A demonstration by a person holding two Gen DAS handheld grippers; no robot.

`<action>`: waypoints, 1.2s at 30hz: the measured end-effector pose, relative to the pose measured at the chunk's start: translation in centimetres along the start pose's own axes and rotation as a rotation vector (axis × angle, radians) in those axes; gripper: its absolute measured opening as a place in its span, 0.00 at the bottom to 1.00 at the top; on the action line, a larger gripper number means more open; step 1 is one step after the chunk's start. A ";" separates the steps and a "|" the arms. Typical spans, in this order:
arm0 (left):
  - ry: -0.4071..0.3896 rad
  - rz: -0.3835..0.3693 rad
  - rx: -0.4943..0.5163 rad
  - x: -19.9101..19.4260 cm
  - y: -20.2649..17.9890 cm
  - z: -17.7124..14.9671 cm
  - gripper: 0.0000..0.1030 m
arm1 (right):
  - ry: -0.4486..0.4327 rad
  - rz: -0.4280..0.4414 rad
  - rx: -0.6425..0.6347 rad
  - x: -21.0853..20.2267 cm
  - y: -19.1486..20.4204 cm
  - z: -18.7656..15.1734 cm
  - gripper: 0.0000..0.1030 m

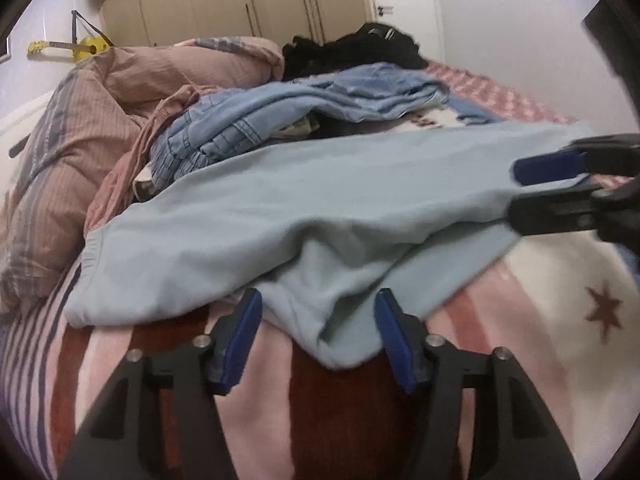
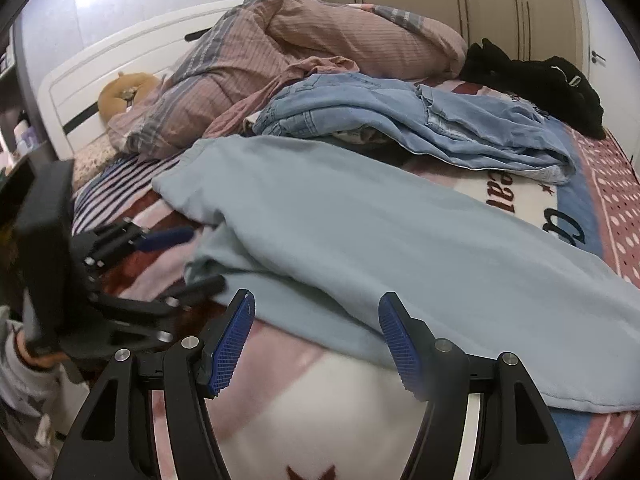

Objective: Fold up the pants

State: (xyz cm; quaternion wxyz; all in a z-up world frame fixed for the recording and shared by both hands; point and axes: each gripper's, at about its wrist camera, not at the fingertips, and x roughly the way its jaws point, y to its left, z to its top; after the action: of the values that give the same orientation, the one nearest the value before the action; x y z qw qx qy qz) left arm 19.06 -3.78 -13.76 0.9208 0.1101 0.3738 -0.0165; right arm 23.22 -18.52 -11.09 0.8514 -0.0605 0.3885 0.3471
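Pale blue-green pants [image 1: 320, 208] lie stretched across the bed blanket [image 1: 540, 280], doubled lengthwise, with the elastic waistband at the left. My left gripper [image 1: 320, 336] is open at their near edge. A loose fold of the cloth hangs between its blue pads [image 1: 244, 336], and neither pad presses on it. In the right wrist view the pants [image 2: 380, 232] run from upper left to lower right. My right gripper [image 2: 316, 336] is open over their near edge, the pads apart from the cloth. Each gripper shows in the other's view: the right gripper [image 1: 514, 194] and the left gripper [image 2: 200, 260].
A heap of blue jeans [image 2: 400, 120] lies just behind the pants, with black clothes [image 2: 540, 80] further back. A bunched pink striped duvet [image 2: 280, 52] fills the head of the bed by the white headboard [image 2: 100, 76]. Wardrobe doors [image 1: 240, 0] stand behind.
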 end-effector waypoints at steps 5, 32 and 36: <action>-0.005 0.104 -0.027 1.0 0.4 0.8 0.28 | -0.003 -0.020 0.028 -0.4 -0.7 -0.1 0.59; -0.008 -0.309 -0.720 -2.3 17.7 -5.6 0.82 | 0.011 -0.052 0.035 -1.6 -0.3 -0.3 0.59; -0.001 -0.342 -0.955 2.5 23.2 -6.5 0.82 | -0.005 -0.053 0.033 -2.0 0.1 0.1 0.59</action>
State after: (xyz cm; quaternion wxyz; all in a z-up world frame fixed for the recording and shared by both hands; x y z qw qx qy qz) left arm 19.02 20.35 -15.62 0.8527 -0.3860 0.3519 0.0057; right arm 22.32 -19.50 -9.63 0.8621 -0.0559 0.3903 0.3183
